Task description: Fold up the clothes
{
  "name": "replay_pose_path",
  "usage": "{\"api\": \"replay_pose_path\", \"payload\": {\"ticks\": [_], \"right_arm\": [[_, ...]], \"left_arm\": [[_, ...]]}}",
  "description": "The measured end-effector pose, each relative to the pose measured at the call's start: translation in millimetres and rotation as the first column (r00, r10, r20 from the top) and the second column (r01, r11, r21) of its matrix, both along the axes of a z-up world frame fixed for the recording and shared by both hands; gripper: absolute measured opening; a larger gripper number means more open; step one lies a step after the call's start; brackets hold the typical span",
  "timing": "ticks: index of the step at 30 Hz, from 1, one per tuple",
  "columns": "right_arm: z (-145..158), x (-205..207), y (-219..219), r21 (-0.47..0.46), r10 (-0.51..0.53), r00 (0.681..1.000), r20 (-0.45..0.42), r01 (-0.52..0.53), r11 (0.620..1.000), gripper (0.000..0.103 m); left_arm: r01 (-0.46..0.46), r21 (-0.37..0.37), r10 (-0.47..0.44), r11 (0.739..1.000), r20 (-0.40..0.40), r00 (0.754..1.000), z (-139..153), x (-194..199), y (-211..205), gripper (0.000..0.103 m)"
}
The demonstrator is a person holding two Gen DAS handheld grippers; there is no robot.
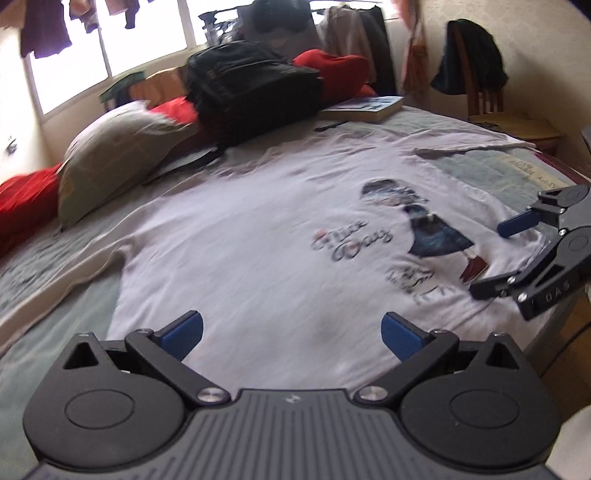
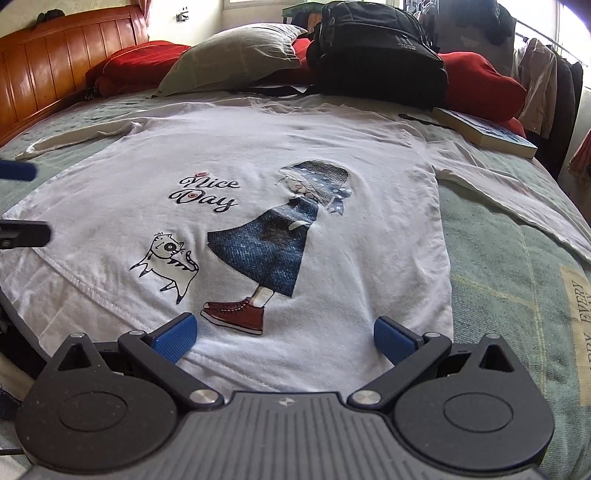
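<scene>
We see a white long-sleeved shirt (image 2: 332,140) lying flat and face up on the bed (image 2: 498,280), sleeves spread to both sides, printed with "Nice Day", a cat and a girl in a blue skirt.

A black backpack (image 2: 376,51) stands at the far side of the bed (image 2: 517,280), leaning against red cushions (image 2: 480,85). Just beside it lies a grey-green pillow (image 2: 236,55), with another red pillow (image 2: 136,62) next to the wooden headboard (image 2: 55,62). A thick paperback book (image 2: 487,134) lies flat on the pale green bedspread near the backpack. In the left wrist view, a wooden chair (image 1: 491,103) with a dark garment (image 1: 469,55) draped over its back stands by the wall, and clothes (image 1: 48,33) hang in front of the bright window (image 1: 147,40).
</scene>
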State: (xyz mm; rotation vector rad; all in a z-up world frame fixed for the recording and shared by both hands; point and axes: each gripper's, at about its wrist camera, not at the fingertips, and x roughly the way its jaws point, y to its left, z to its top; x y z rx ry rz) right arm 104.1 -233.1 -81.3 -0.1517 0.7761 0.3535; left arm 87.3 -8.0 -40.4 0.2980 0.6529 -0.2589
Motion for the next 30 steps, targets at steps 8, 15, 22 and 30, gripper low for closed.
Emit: {"api": "replay_pose_path", "payload": {"ticks": [8,15,22,30], "right_arm": [[-1.9,-2.6,-1.4,0.015,-0.006,1.0,0.021,0.005,1.0,0.103],[-5.3,-10.2,-3.2,0.036,-0.022,0.998,0.053,0.02,0.999,0.103],[-3.3,-22.0,-10.8,0.045,-0.013,0.999,0.047,0.01,0.999,0.103],[39.9,17.3,6.8,0.13,-0.025,0.999,0.027,0.021,0.991,0.103]], "left_arm": [[-0.004,-0.065,-0.002,0.998,-0.083,0.997,-32.3,4.1,-4.9,0.102],[-0.032,-0.139,0.014,0.99,-0.125,0.992,-38.5,-26.0,17.4,0.102],[-0.031,-0.082,0.027,0.996,-0.057,0.998,-10.2,-38.4,33.8,0.102],[-0.102,-0.097,0.1,0.99,-0.021,0.995,8.1,34.5,53.1,0.102]]}}
